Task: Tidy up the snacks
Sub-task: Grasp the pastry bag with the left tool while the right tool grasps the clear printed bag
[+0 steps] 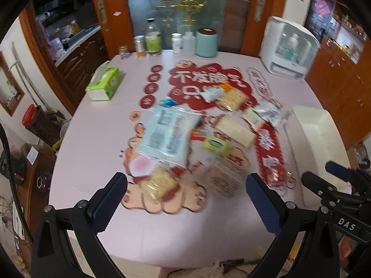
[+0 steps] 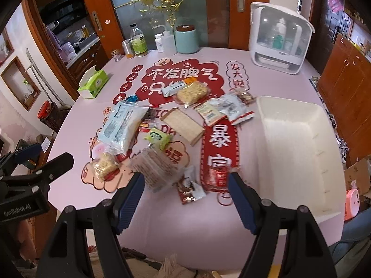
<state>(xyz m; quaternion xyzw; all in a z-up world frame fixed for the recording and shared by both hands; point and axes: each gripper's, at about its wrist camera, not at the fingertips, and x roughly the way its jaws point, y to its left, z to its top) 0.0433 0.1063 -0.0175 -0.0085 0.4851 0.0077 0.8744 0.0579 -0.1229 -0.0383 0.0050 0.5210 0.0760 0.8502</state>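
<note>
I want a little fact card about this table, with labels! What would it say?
table: pink cloth with red cartoon print
snacks: many packets lying loose in the middle, none in the bin
biggest packet: pale blue bag
bin: white, empty, at the right side
green box: tissue box, far left
back edge: bottles and a teal canister
left tongs: open, holding nothing
right tongs: open, holding nothing
</note>
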